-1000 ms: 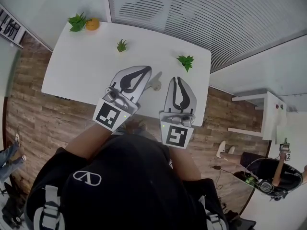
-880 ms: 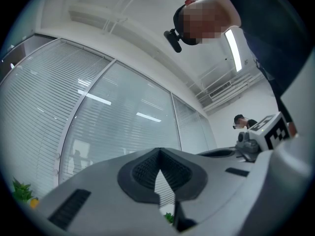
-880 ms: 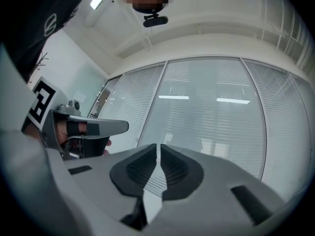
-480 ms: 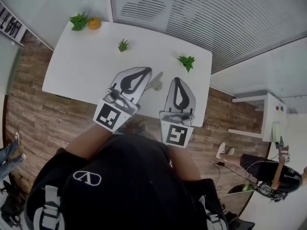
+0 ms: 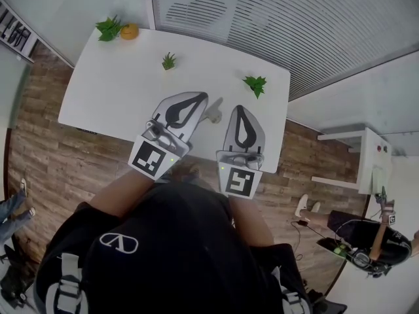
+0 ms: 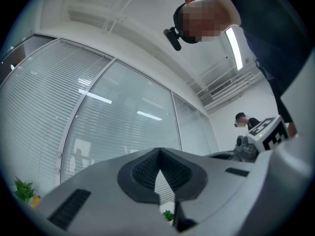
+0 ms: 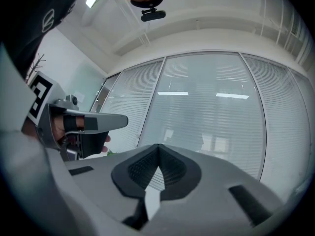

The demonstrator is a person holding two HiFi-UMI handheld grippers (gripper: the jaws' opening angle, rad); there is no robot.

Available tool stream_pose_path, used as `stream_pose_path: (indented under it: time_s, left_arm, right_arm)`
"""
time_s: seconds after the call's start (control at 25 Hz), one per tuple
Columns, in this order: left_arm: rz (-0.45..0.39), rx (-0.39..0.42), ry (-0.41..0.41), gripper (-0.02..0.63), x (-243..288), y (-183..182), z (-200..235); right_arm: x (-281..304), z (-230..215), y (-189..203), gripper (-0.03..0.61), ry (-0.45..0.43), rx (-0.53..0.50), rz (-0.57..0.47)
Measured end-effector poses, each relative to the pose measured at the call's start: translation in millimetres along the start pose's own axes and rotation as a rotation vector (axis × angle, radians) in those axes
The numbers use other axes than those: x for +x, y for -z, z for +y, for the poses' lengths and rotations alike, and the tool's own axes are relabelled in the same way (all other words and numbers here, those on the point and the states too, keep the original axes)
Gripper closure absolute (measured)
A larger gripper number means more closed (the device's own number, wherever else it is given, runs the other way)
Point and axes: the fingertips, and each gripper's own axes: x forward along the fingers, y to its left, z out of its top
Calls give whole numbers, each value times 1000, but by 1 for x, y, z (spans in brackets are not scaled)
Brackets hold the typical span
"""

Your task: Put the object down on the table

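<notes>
Far beyond the left tongs (image 5: 200,99), at the white table's (image 5: 111,90) distant corner, a leafy sprig (image 5: 107,29) sits touching an orange ball (image 5: 129,31); a smaller green sprig (image 5: 169,61) stands ahead of those same tongs, well apart from them; the left tongs hang above the table with their ribbed pads pressed together and nothing between them; just right of their tip, in the gap between the two tongs, a small pale object (image 5: 213,115) lies on the tabletop, too small to name more exactly, and neither tool touches it; the right tongs (image 5: 241,110) are likewise closed on nothing, pointing level over the table's near edge; another green sprig (image 5: 255,84) stands ahead of them; judging from this, the putting-down looks finished, with the object resting free; the next move probably calls only for drawing both tongs back without nudging it.
</notes>
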Motion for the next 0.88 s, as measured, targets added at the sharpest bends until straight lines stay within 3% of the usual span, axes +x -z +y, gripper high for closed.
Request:
stream_pose_path:
  time_s: [0.88]
  left_arm:
    - [2,14,-9,609,-5,2,-5]
  right_arm:
    - [-11,-4,1,572,9,4,-32]
